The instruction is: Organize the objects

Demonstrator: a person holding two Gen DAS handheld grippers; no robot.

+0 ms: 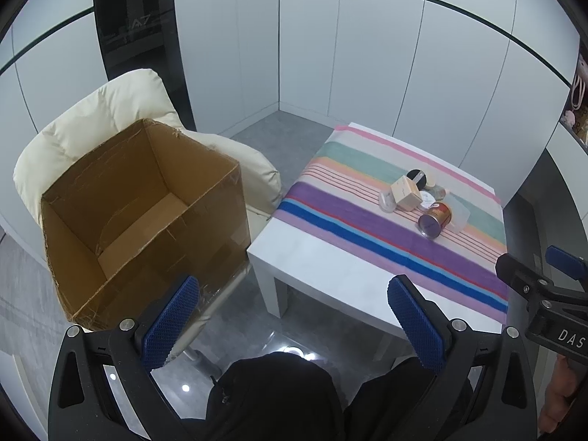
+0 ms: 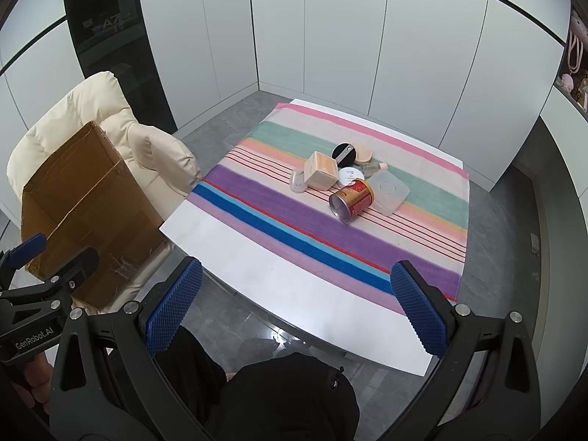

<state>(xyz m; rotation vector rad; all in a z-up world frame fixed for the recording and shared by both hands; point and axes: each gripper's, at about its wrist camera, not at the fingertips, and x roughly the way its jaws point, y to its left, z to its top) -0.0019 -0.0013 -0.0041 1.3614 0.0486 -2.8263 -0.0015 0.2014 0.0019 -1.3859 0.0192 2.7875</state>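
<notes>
- A red and gold metal can (image 2: 352, 202) lies on its side at the middle of the striped cloth (image 2: 422, 250), its long axis running from near-left to far-right, silvery end toward the cameras.
- Touching it on the far right is a clear square plastic lid (image 2: 387, 191); just behind sit a round white tin (image 2: 350, 175), a pale wooden cube-shaped box (image 2: 321, 171), a black round disc (image 2: 343, 153) and a small clear item (image 2: 298, 183), perhaps a holder, too blurred to name.
- The cloth covers the far part of a white square table (image 2: 279, 294).
- Left of the table, an open brown cardboard box (image 1: 147, 217) rests on a cream padded armchair (image 1: 110, 106), tilted.
- The left gripper (image 1: 294, 316) and right gripper (image 2: 294, 301) hover near the table's front edge, jaws spread wide, holding nothing.
</notes>
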